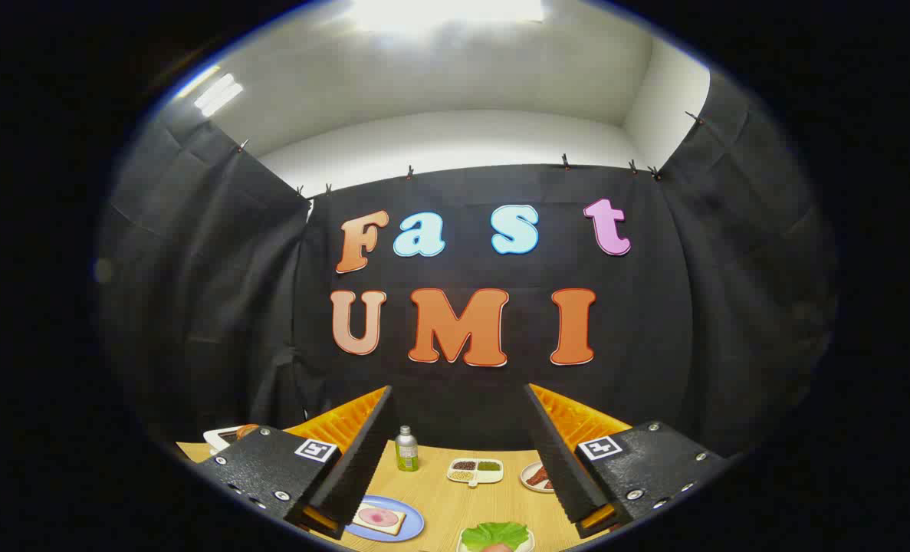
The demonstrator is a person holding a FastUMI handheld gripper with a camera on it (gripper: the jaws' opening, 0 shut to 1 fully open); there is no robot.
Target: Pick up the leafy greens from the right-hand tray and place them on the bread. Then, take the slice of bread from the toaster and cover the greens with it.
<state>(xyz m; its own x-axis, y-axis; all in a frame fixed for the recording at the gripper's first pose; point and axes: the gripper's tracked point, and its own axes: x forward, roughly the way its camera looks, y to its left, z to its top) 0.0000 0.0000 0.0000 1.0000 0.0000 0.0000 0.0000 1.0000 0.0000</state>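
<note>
- The gripper [458, 452] is held well above a wooden table [455, 498], with its 2 fingers spread wide apart and nothing gripped between them.
- The divided condiment dish [475, 471], with 4 compartments of small fillings, is taken as the landmark; it is seen on the table in the gap between the fingers.
- The leafy greens [494, 533] are found nearer than the condiment dish and slightly to its right, on a pale tray whose rim is barely seen; something reddish is partly covered by the leaves.
- The bread [379, 519], a slice topped with a round pink piece, is seen nearer than the condiment dish and to its left, lying on a blue plate [410, 526] and partly hidden by the left finger.
- A small bottle [406, 448] with a silver cap and a green label is stood upright just left of the condiment dish, slightly farther away.
- A small plate with reddish strips [537, 477] is set just right of the condiment dish, half hidden behind the right finger.
- A white object [223, 438] with something orange beside it is glimpsed far left of the condiment dish, above the left finger's body; what it is cannot be told.
</note>
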